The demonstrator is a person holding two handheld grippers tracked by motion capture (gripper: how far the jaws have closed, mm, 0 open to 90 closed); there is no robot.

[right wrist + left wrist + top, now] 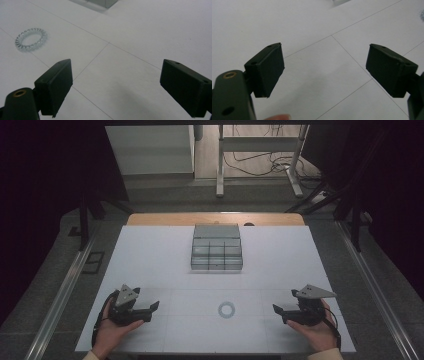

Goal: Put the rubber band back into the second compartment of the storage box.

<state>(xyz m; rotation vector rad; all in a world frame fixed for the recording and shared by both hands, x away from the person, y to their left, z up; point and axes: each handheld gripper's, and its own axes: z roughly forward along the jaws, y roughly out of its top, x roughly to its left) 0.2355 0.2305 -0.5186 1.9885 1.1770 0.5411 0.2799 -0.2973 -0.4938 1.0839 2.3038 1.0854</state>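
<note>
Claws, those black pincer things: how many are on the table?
2. The left claw rests at the table's near left, the right claw at its near right; both are open, with a clear spiral ring lying between them.

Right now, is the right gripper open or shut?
Open. In the right gripper view the right gripper has its jaws wide apart with bare white table between them; the clear spiral hair tie lies apart, untouched.

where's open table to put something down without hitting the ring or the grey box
Bare patches: left of the compartment box out to the table edge, the same to its right, and the strip between box and clear coil ring. The near edge is crowded: left tongs and right tongs, both open, flank the ring.
</note>
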